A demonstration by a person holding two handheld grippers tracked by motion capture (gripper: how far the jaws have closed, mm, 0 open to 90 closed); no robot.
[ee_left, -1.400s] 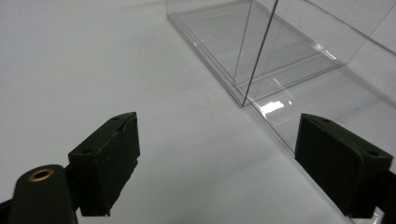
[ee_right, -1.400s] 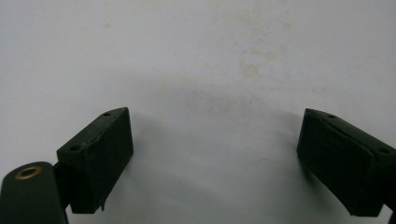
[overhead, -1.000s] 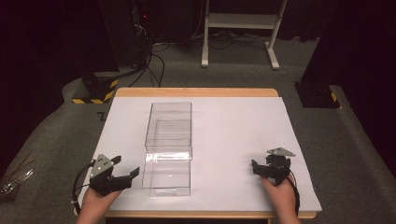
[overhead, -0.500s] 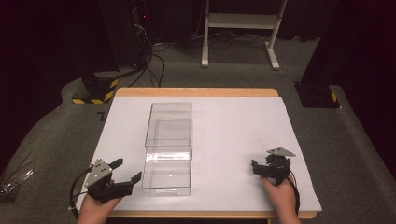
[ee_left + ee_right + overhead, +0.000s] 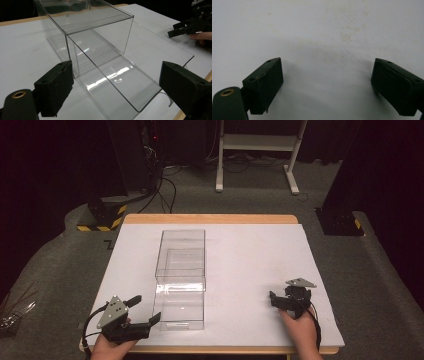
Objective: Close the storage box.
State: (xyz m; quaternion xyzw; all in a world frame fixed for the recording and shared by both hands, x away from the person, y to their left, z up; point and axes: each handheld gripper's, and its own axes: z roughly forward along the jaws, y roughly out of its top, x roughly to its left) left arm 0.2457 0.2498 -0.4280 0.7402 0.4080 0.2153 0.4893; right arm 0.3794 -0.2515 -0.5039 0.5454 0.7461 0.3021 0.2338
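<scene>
Approach step: clear box (image 5: pixel 181 279) lies left of centre, reaching toward the surface's (image 5: pixel 250 250) near edge. Left gripper (image 5: pixel 142 312), fingers apart and just opening, nothing between, must close in; right gripper (image 5: pixel 274 299) rests, fingers apart.

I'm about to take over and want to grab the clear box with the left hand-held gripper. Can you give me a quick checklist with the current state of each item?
1. Left hand-held gripper open: ok; its jaws have just been opening, and nothing is between them.
2. Left hand-held gripper facing the clear box: ok; the box's near end lies ahead of its jaws in the left gripper view.
3. Box wall between the jaws: not ok; the jaws are short of the box.
4. Right hand-held gripper clear of the box: ok; it sits apart, jaws open over the bare white table sheet.
5. Box free of contents: ok; it looks empty.
</scene>
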